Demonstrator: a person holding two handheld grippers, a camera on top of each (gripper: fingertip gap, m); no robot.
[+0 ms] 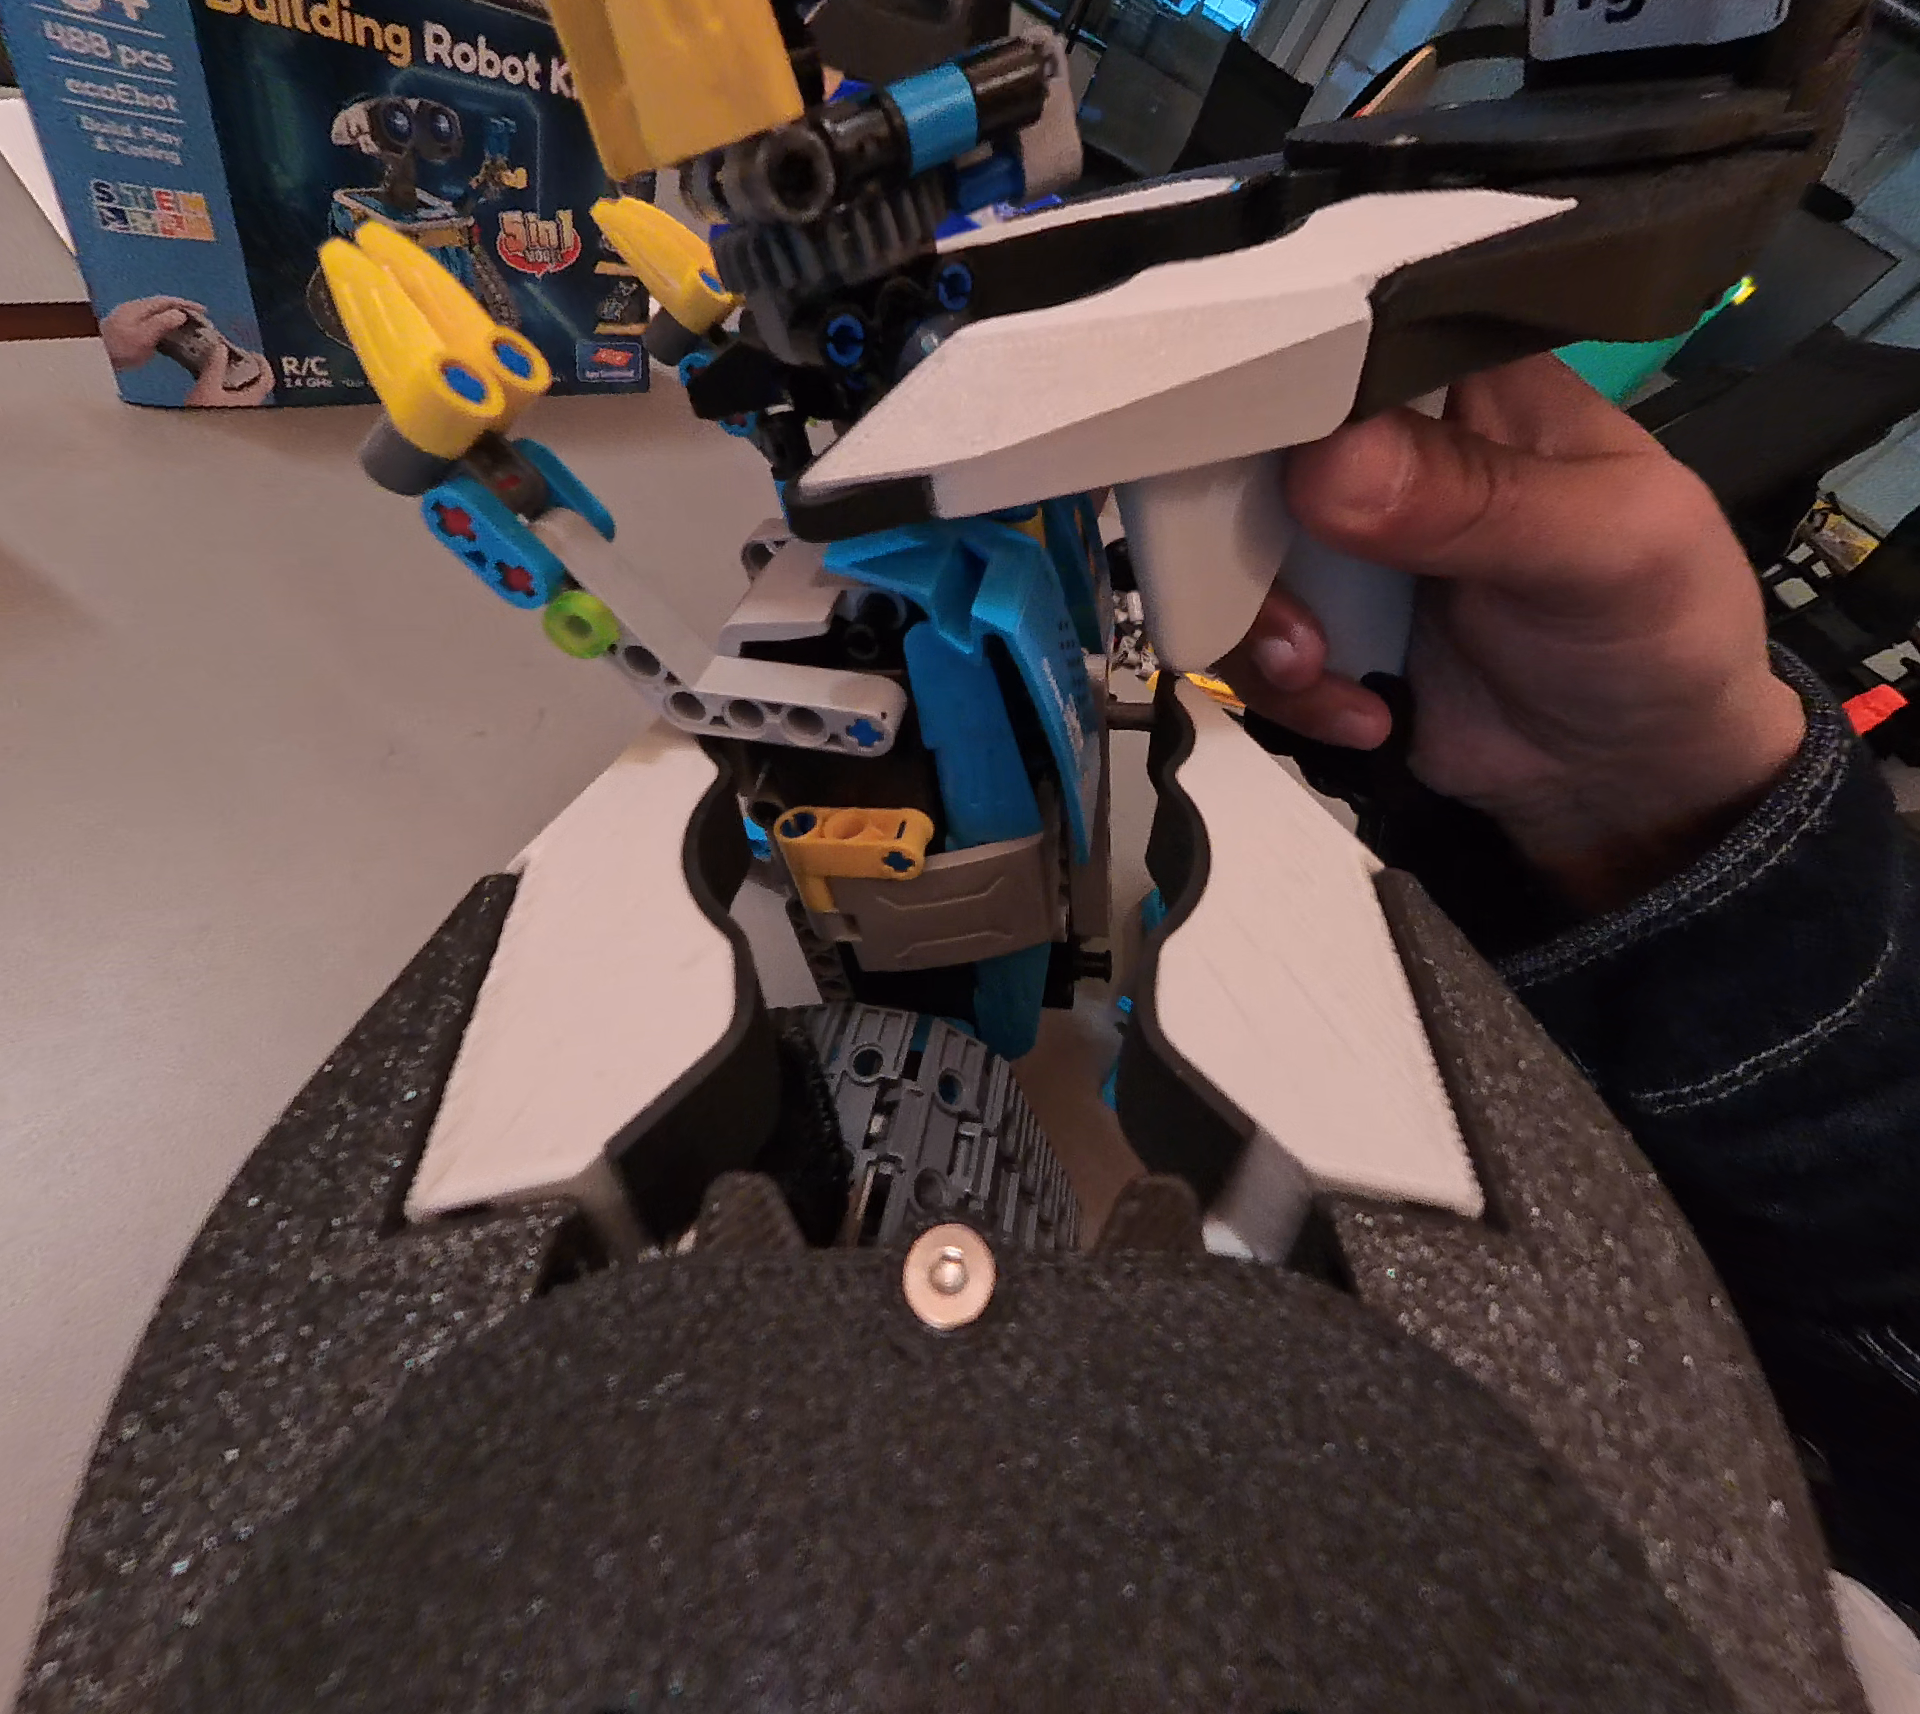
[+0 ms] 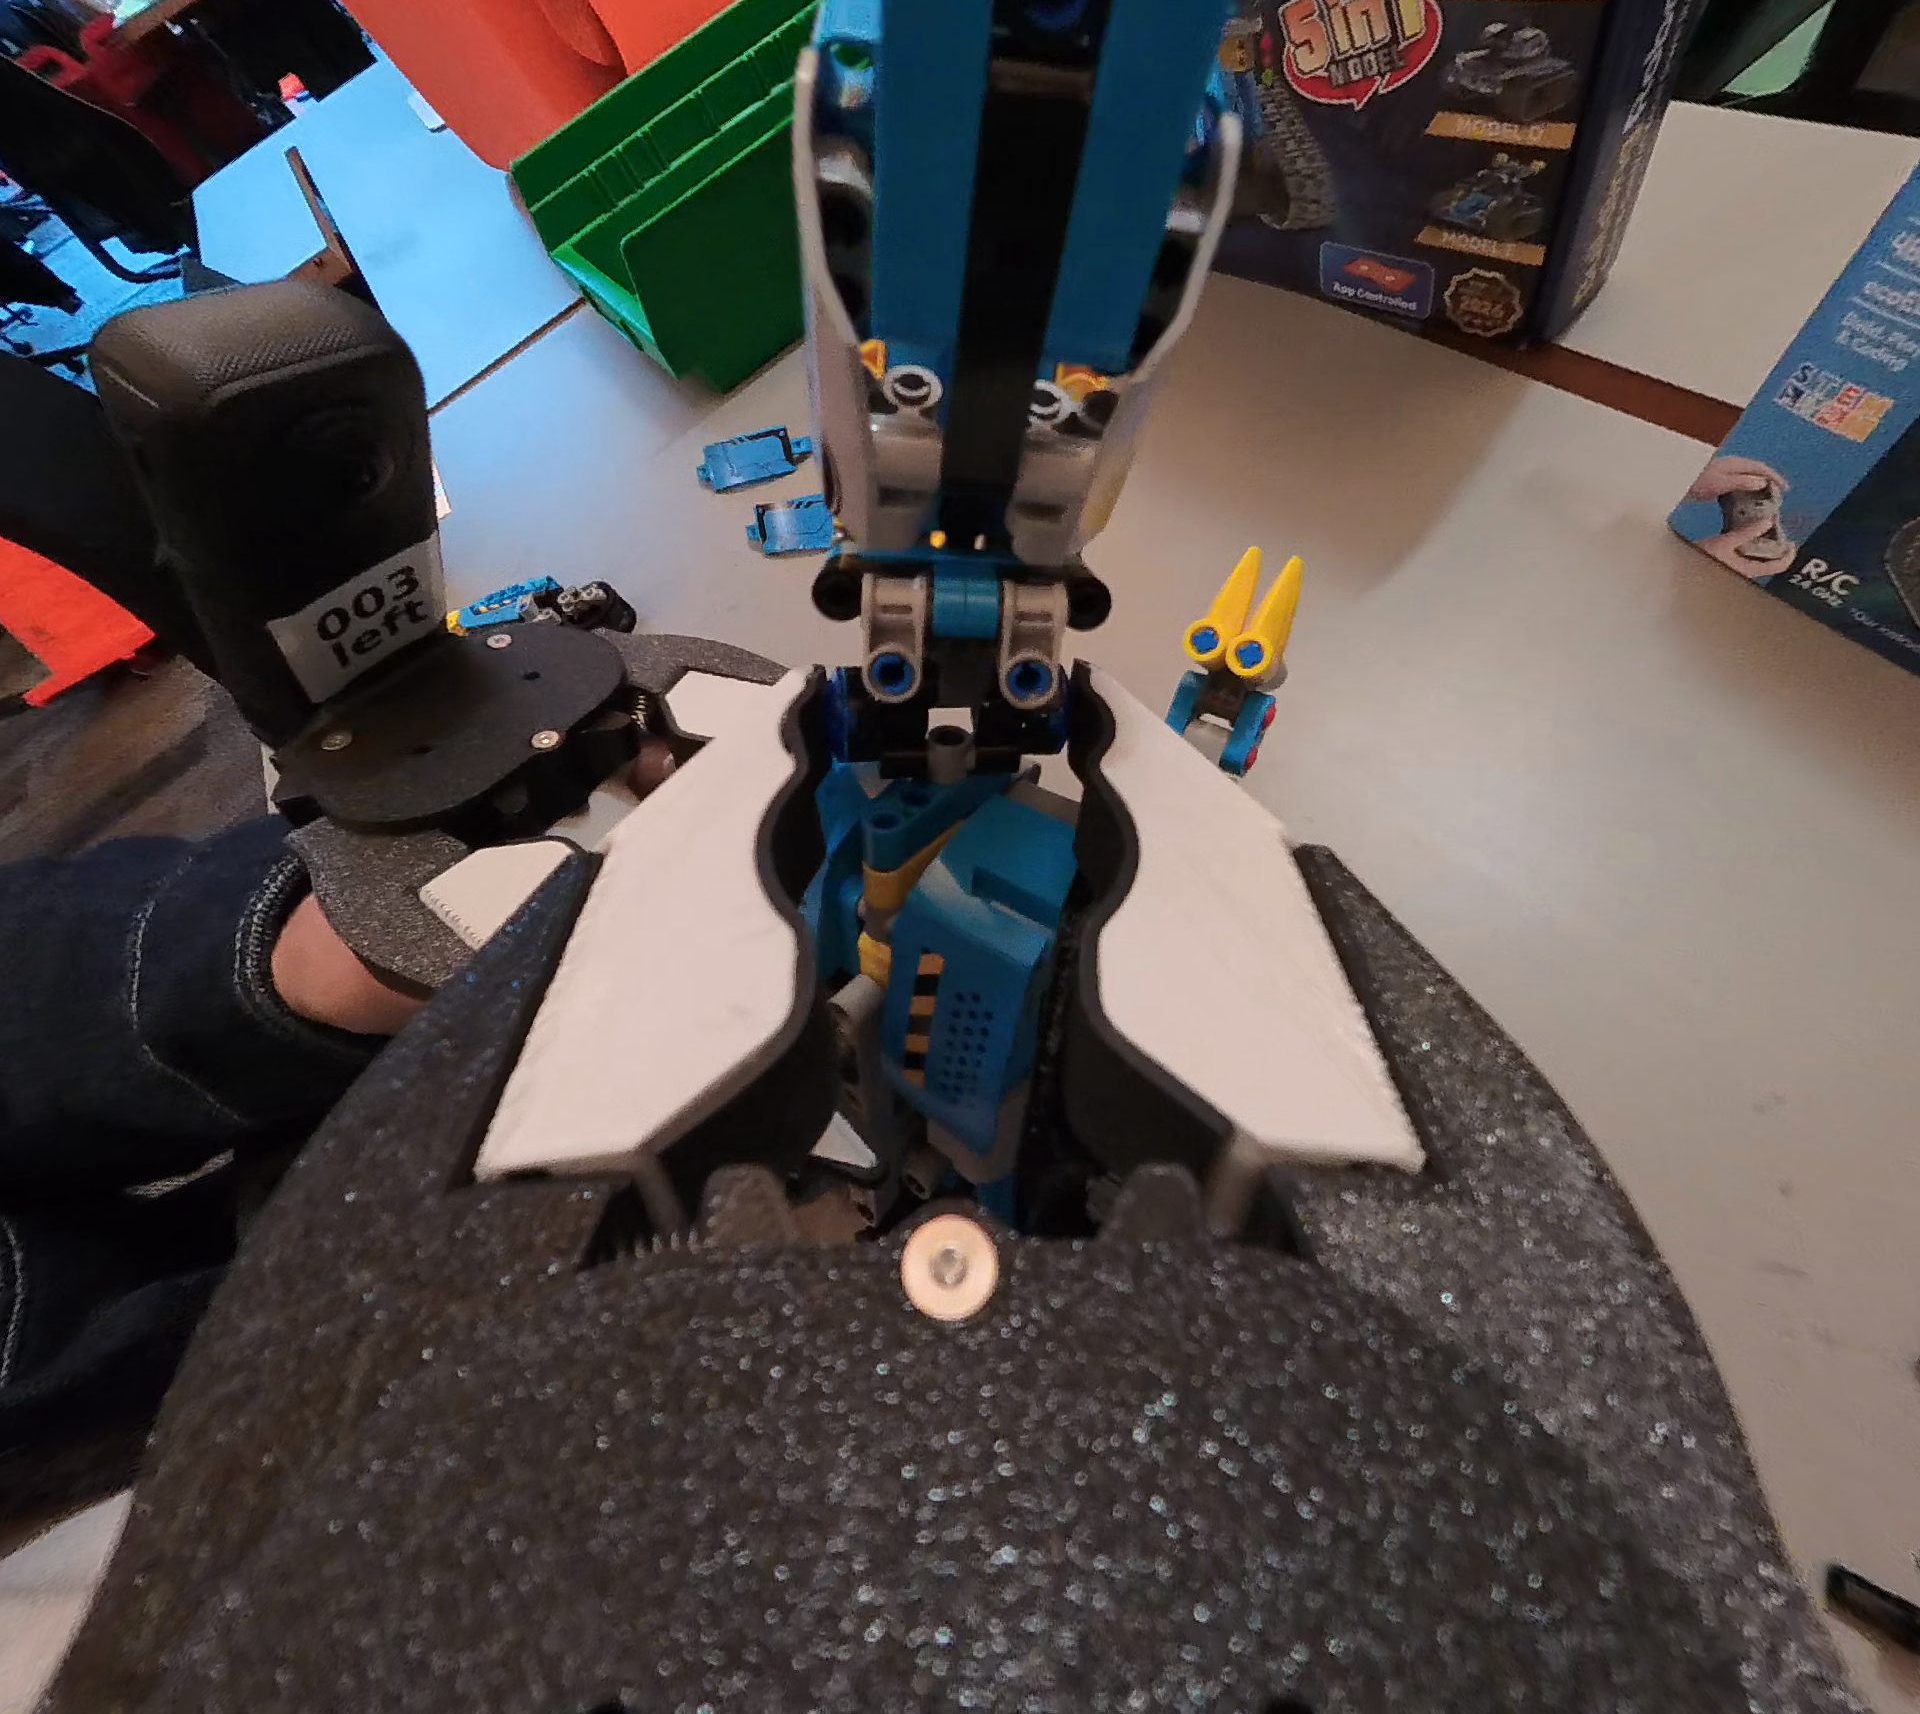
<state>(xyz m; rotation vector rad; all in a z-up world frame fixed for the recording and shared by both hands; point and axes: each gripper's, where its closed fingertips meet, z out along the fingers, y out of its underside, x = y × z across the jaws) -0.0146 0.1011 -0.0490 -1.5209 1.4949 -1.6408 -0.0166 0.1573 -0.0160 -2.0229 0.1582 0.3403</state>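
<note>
While your left gripper (image 1: pixel 940 750) looks along its fingers, its jaws clench the blue toy robot (image 1: pixel 987 729) low on the body, above the grey track (image 1: pixel 935 1114). Your right gripper (image 1: pixel 862 459) grips it higher up, with the kit box (image 1: pixel 312 210) standing behind on the desk (image 1: pixel 208 729).

From the right wrist view, your right gripper (image 2: pixel 951 698) clamps the toy robot (image 2: pixel 966 968); green bin (image 2: pixel 686 230) sits toward the far left edge.
</note>
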